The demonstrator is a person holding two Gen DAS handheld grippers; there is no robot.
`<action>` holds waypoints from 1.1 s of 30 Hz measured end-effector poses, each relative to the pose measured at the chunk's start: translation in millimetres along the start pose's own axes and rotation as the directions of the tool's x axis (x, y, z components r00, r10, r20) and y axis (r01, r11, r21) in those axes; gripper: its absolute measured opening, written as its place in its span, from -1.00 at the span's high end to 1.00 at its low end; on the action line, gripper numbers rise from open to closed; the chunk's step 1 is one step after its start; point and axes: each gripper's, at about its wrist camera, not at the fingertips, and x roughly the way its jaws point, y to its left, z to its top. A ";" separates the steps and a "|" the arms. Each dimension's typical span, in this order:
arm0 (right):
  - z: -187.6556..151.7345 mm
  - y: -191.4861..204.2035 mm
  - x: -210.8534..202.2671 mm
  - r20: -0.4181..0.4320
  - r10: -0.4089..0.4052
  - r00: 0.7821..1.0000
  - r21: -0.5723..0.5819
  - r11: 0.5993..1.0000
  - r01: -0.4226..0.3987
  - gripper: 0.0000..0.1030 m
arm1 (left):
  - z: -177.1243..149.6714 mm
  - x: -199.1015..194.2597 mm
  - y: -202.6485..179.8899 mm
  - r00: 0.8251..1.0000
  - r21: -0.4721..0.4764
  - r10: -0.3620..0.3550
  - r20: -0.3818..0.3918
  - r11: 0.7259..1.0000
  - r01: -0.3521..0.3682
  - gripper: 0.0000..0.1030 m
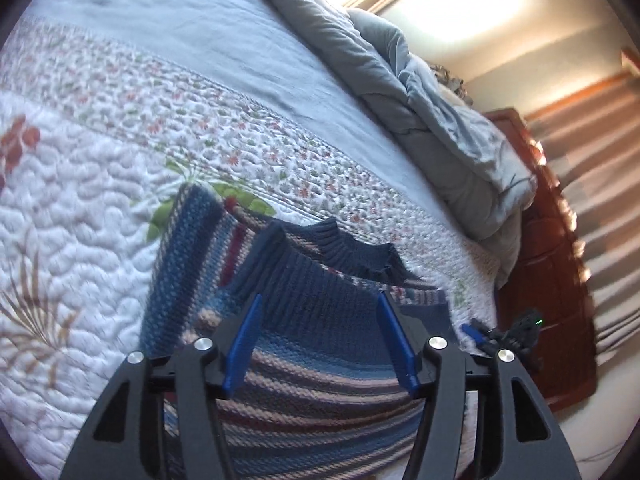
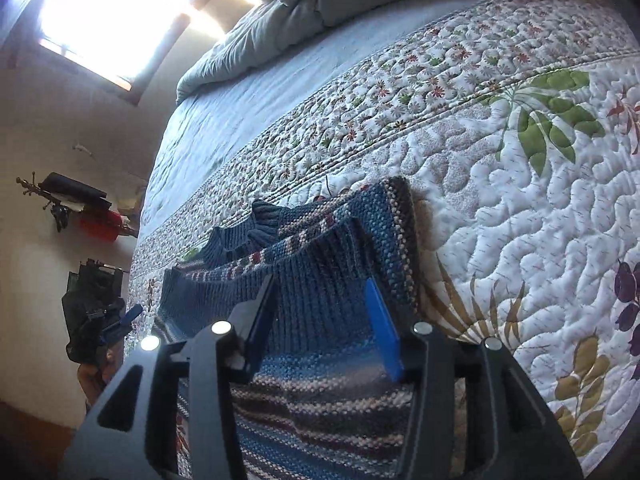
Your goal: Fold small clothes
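A striped knit sweater (image 1: 304, 360) in blues, cream and dark red lies folded on the quilt (image 1: 100, 220) of a bed. The quilt is white with printed leaves and a flowered band.

The left gripper (image 1: 320, 304) hangs over the sweater with its blue fingers (image 1: 244, 344) set apart. The dark blue ribbed hem of the sweater lies in the gap between them and just beyond their tips. The pads do not press on the knit, so nothing is held. The striped body of the sweater runs back under the fingers toward the camera.

The right gripper (image 2: 322, 284) stands the same way over the sweater (image 2: 320, 400): its fingers (image 2: 384, 336) are parted, with the ribbed blue band between and ahead of them, and the pads are clear of it. The folded edge of the sweater lies just beside the outer finger, toward the leaf print on the quilt (image 2: 540, 240).

Beyond the sweater, further up the bed, lies a bunched grey blanket (image 1: 440, 120). Each view shows the other gripper at the far side edge of the sweater.
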 end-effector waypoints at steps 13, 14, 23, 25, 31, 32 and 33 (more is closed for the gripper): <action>22.0 -16.9 27.8 -0.054 -0.012 0.998 -0.023 1.000 0.011 0.02 | 24.3 66.8 5.0 0.970 0.166 0.180 -0.166 0.974 -0.153 -0.21; 24.0 -17.8 28.3 -0.055 -0.010 0.998 -0.028 1.000 0.008 0.01 | 25.9 70.8 6.0 0.963 0.180 0.206 -0.174 0.968 -0.174 -0.21; 30.2 -11.3 41.8 -0.099 0.003 0.995 -0.088 0.996 -0.012 -0.01 | 29.0 80.7 11.0 0.960 0.210 0.183 -0.212 0.968 -0.138 -0.01; 28.1 -8.3 44.0 -0.103 -0.001 0.995 -0.109 0.994 -0.010 -0.01 | 27.5 77.7 10.1 0.964 0.228 0.181 -0.193 0.964 -0.135 0.31; 23.1 0.8 49.4 -0.092 -0.045 0.995 -0.174 0.984 0.028 0.74 | 24.5 72.8 13.5 0.974 0.232 0.170 -0.148 0.963 -0.133 0.77; 22.0 1.4 47.2 -0.081 -0.046 0.996 -0.178 0.983 0.031 0.80 | 22.8 69.1 12.9 0.979 0.236 0.162 -0.127 0.963 -0.129 0.80; 21.3 2.5 45.6 -0.069 -0.047 0.997 -0.182 0.983 0.033 0.80 | 20.8 65.7 10.9 0.982 0.241 0.158 -0.107 0.962 -0.129 0.81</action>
